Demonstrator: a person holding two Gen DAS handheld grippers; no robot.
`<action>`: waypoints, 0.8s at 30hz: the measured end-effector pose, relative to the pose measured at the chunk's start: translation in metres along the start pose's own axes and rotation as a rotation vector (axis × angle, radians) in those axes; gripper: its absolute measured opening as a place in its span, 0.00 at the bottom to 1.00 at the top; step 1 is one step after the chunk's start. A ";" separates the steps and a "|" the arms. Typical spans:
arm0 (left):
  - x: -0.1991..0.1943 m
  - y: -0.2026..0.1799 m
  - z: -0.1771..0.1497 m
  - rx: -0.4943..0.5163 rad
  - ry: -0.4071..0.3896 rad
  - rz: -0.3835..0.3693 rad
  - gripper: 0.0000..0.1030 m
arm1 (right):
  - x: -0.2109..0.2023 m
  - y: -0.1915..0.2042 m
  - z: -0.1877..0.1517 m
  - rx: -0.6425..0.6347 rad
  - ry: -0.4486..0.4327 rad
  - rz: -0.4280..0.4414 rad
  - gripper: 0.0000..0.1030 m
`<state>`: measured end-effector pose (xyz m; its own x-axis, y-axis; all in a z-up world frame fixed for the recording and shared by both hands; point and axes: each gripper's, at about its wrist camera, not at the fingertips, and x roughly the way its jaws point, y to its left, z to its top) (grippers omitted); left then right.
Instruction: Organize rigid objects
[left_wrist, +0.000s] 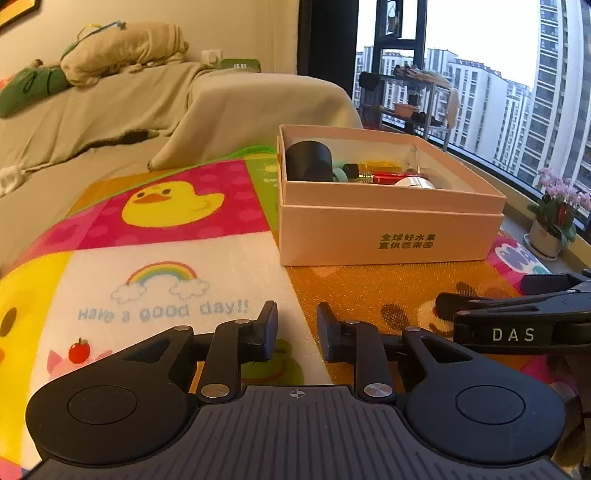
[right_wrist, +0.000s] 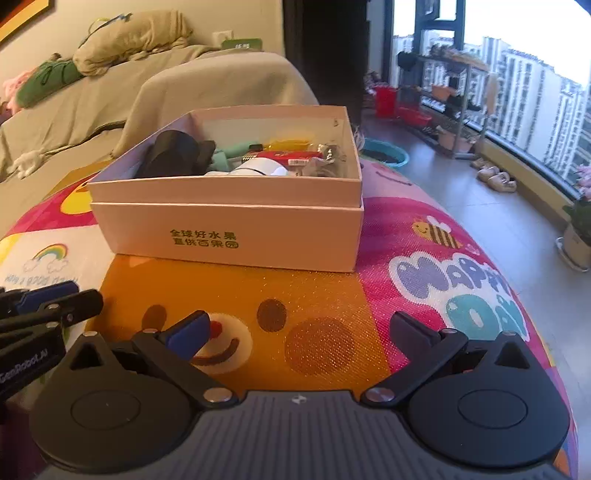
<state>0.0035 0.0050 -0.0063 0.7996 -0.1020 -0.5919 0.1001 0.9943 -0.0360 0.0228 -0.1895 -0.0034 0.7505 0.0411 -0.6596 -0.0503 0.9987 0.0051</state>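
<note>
A pale pink cardboard box (left_wrist: 388, 229) with green print stands on the colourful mat, ahead of both grippers. Inside lie a black cylinder (left_wrist: 308, 160), a green piece, a red item (left_wrist: 391, 178), a yellow item and a white round thing (left_wrist: 412, 181). In the right wrist view the box (right_wrist: 229, 229) also holds crumpled silver foil (right_wrist: 325, 158). My left gripper (left_wrist: 297, 326) hovers low over the mat, its jaws only a narrow gap apart with nothing between them. My right gripper (right_wrist: 301, 328) stands wide open and empty over the orange bear face. The two grippers sit side by side, short of the box.
The mat (left_wrist: 166, 251) covers a low surface. A sofa with beige covers (left_wrist: 147, 103) and a pillow lies behind. To the right are a large window, a metal shelf rack (right_wrist: 450, 103), a teal basin (right_wrist: 388, 153) and a potted plant (left_wrist: 554, 218) on the floor.
</note>
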 end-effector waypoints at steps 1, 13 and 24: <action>0.000 0.001 -0.001 -0.005 -0.005 0.001 0.26 | 0.000 0.000 0.000 0.006 -0.003 -0.003 1.00; -0.004 0.014 0.004 0.068 0.073 -0.047 0.29 | 0.008 0.005 0.005 -0.025 -0.012 0.032 1.00; 0.007 -0.010 0.002 0.061 0.055 -0.119 0.89 | -0.008 -0.020 -0.004 -0.007 0.010 0.036 1.00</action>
<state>0.0096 -0.0057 -0.0084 0.7465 -0.2159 -0.6293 0.2299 0.9713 -0.0606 0.0153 -0.2099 -0.0008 0.7418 0.0764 -0.6663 -0.0816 0.9964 0.0235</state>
